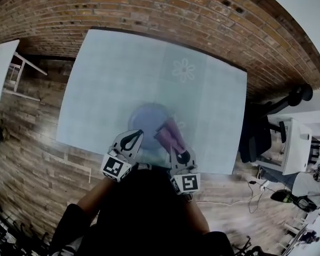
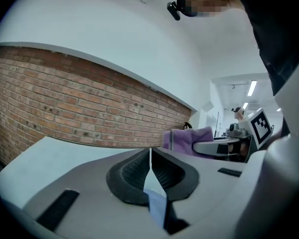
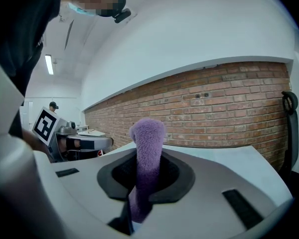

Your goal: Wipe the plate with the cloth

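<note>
A round pale blue plate [image 1: 148,120] hangs over the near part of the table, and my left gripper [image 1: 131,138] is shut on its near rim. In the left gripper view the plate [image 2: 154,195] shows edge-on as a thin pale strip pinched between the dark pads [image 2: 134,171]. My right gripper [image 1: 175,145] is shut on a purple cloth [image 1: 169,133], which lies over the plate's right side. In the right gripper view the cloth [image 3: 147,143] stands up as a fuzzy roll out of the shut jaws. Both grippers point roughly level, side by side.
The table [image 1: 112,73] has a pale blue cover with a flower print [image 1: 184,69]. A brick wall runs behind it. A white side table [image 1: 0,63] stands at the left. A black office chair [image 1: 256,135] and a white desk [image 1: 293,145] stand at the right.
</note>
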A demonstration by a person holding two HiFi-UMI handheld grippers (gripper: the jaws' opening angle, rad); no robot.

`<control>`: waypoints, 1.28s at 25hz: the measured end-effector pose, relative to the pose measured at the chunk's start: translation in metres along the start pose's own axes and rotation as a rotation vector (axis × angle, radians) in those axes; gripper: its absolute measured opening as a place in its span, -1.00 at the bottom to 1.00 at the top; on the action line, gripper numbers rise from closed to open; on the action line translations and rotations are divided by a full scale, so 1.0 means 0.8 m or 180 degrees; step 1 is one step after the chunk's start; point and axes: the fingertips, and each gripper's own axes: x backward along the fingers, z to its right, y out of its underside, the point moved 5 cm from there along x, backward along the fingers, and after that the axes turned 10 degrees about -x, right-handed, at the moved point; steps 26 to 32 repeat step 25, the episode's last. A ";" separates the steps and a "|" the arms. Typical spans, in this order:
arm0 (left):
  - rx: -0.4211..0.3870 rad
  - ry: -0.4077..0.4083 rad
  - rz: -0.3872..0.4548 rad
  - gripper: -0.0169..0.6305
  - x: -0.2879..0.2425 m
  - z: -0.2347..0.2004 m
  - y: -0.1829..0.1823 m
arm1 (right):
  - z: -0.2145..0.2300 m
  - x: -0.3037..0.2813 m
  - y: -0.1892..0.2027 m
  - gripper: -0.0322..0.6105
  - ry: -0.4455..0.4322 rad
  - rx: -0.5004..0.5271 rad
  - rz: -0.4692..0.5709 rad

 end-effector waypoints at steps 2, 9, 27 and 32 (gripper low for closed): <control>-0.0025 0.0004 0.0011 -0.82 -0.004 0.003 -0.001 | -0.001 0.002 0.005 -0.72 0.0012 -0.0060 -0.0039; 0.0012 0.0014 -0.0002 -0.82 -0.014 0.002 0.001 | -0.002 -0.006 -0.001 -0.72 -0.0063 -0.0112 0.0036; -0.0058 0.0046 -0.0018 -0.82 -0.025 -0.002 -0.004 | -0.009 -0.023 -0.019 -0.72 -0.0175 -0.0133 0.0145; -0.0058 0.0046 -0.0018 -0.82 -0.025 -0.002 -0.004 | -0.009 -0.023 -0.019 -0.72 -0.0175 -0.0133 0.0145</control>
